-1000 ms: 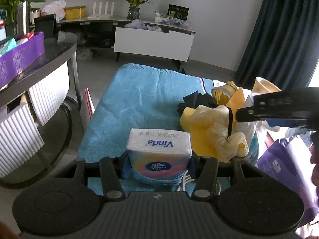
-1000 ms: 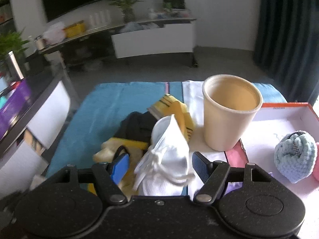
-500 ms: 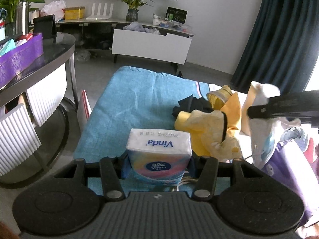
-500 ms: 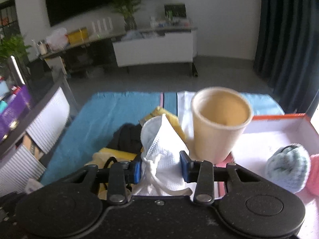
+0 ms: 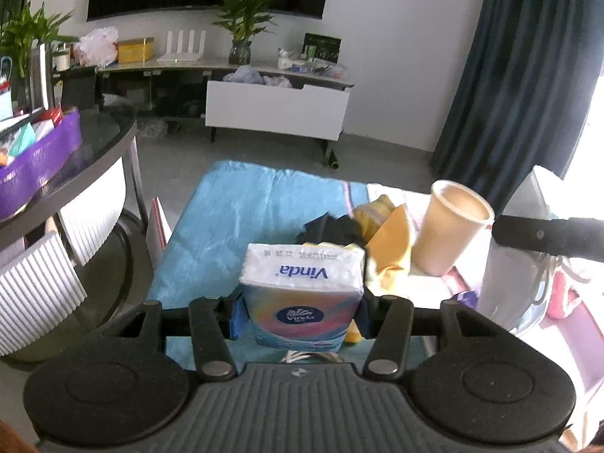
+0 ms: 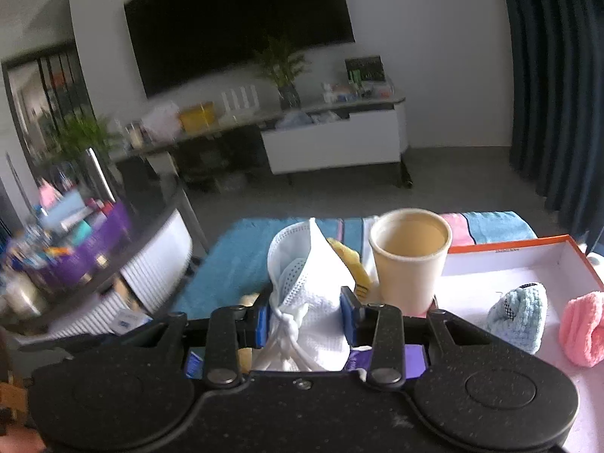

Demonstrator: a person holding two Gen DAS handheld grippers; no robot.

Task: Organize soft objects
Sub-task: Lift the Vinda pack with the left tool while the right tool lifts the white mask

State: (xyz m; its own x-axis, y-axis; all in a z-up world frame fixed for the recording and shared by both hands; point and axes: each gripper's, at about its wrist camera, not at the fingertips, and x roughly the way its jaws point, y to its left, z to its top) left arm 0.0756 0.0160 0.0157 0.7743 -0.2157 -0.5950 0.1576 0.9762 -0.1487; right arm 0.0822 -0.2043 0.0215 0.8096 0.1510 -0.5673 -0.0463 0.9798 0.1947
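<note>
My left gripper [image 5: 300, 311] is shut on a Vinda tissue pack [image 5: 302, 287] and holds it above the blue towel [image 5: 241, 219]. My right gripper [image 6: 306, 319] is shut on a white face mask [image 6: 305, 283], lifted clear of the pile. It shows at the right of the left wrist view [image 5: 547, 239]. A pile of yellow and black cloths [image 5: 373, 234] lies on the towel beside a paper cup [image 6: 409, 253]. A white box with an orange rim [image 6: 528, 260] at the right holds a light blue knit piece [image 6: 519, 319] and a pink one [image 6: 583, 332].
A round dark table [image 5: 94, 158] with a purple bin [image 5: 34, 158] stands at the left. A white ribbed chair [image 5: 34, 283] sits under it. A TV console [image 5: 275, 109] and dark curtains [image 5: 528, 75] are at the back.
My right gripper shut on the white mask and lifted it up and to the right, toward the box. My left gripper rose a little with the tissue pack.
</note>
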